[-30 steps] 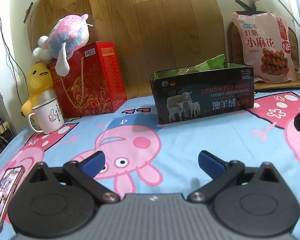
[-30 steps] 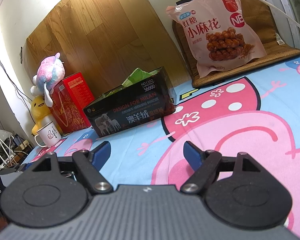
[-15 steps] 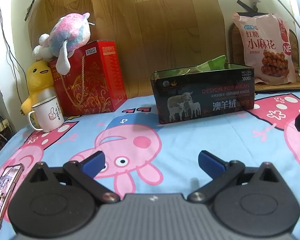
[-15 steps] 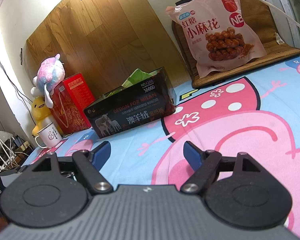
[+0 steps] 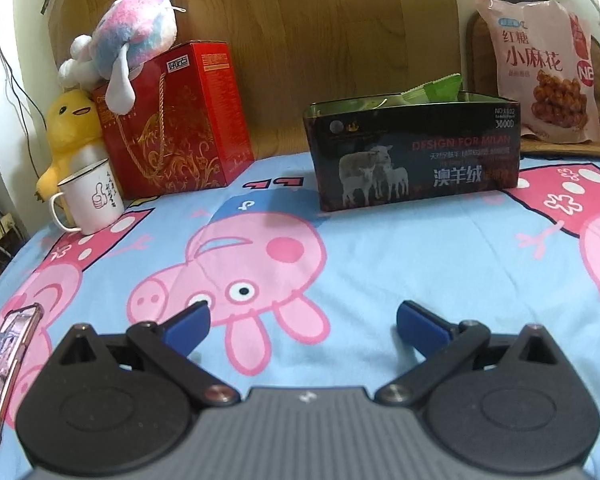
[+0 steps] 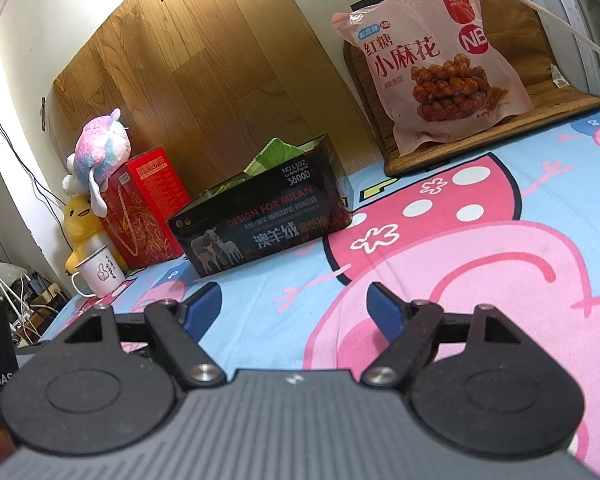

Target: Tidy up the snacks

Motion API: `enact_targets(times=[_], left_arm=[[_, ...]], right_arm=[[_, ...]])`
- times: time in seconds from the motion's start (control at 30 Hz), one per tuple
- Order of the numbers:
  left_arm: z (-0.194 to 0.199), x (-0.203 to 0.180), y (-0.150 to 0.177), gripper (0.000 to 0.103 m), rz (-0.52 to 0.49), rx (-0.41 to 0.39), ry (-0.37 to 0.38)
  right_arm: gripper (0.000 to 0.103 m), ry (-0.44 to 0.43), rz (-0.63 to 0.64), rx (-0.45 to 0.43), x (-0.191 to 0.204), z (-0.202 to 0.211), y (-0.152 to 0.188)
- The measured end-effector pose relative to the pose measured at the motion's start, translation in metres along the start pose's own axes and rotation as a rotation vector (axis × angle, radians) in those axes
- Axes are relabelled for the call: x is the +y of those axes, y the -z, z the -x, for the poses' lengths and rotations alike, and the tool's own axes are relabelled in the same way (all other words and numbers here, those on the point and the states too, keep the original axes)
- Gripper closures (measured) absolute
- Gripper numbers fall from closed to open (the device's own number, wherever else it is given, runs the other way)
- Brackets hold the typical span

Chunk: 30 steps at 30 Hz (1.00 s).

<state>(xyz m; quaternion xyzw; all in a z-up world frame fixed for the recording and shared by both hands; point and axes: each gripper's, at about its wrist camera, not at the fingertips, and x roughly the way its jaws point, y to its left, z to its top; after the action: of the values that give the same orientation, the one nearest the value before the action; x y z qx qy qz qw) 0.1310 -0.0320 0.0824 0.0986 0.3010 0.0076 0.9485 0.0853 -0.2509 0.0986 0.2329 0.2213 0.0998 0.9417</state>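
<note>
A dark open box (image 5: pixel 412 152) with a sheep picture stands on the cartoon-pig bedsheet; green snack packets (image 5: pixel 436 88) stick out of its top. It also shows in the right wrist view (image 6: pixel 260 228), with the green packets (image 6: pixel 272 156). A pink bag of fried dough twists (image 5: pixel 540 64) leans against the back wall on a brown mat, and shows in the right wrist view (image 6: pixel 436 60) too. My left gripper (image 5: pixel 302 320) is open and empty, low over the sheet, well short of the box. My right gripper (image 6: pixel 296 308) is open and empty, to the right of the box.
A red gift box (image 5: pixel 172 116) with a pastel plush toy (image 5: pixel 132 40) on top stands at the back left, beside a yellow duck plush (image 5: pixel 70 128) and a white mug (image 5: pixel 92 200). A phone (image 5: pixel 4 364) lies at the left edge.
The left wrist view has shifted slightly, so the box and snack bag sit a little further right and lower. Both grippers stay open and empty.
</note>
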Motion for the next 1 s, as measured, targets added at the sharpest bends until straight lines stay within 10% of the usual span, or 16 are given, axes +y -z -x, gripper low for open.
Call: enact_targets(times=[1.0], left_arm=[[0.013,-0.009,-0.006,0.0,-0.064,-0.003,-0.084]], right_arm=[[0.02,-0.028,-0.023,-0.012,-0.004,0.003,-0.001]])
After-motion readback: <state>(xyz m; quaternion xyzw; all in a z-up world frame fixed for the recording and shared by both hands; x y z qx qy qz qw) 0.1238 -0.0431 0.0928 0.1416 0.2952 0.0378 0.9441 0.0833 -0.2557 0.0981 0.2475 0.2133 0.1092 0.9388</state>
